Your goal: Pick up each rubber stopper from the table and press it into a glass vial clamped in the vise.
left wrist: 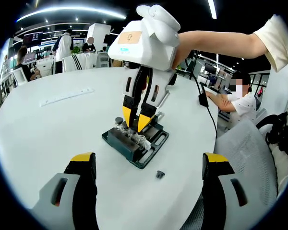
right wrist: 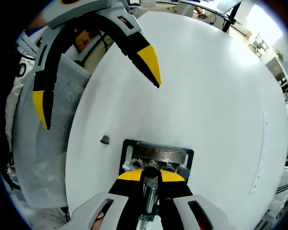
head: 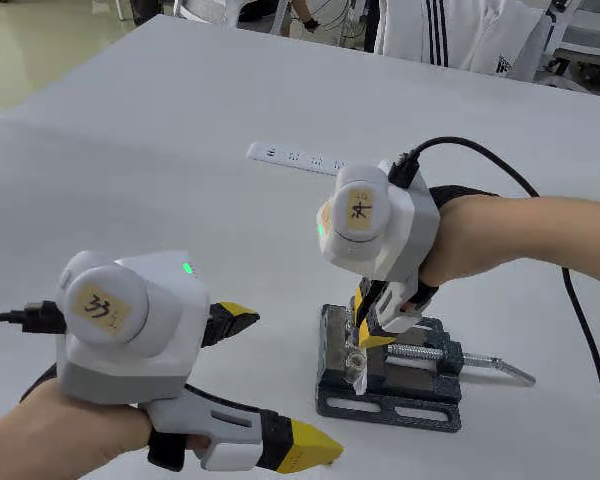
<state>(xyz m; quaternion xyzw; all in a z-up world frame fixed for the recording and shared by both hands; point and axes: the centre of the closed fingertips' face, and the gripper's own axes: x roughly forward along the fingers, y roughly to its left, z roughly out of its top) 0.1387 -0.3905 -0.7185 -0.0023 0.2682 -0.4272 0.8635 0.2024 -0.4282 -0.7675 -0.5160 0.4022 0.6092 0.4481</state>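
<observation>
Left gripper view: noted left gripper (left wrist: pixel 150 162) spread wide above worktop (left wrist: pixel 43 129); right gripper (left wrist: pixel 137 118) pinching rubber stopper (right wrist: pixel 151 169) over vials (left wrist: pixel 119 123) in vise (left wrist: pixel 134 147); loose stopper (left wrist: pixel 160 174) nearby.

Matt white table (head: pixel 180 150) — dark painted-metal vise (head: pixel 385 405), clear glossy glass vial (head: pixel 357 368).

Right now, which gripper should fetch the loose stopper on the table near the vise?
Left. The left gripper is open, and the rubber stopper lies just ahead between its jaws; the right gripper is down at the vise.
</observation>
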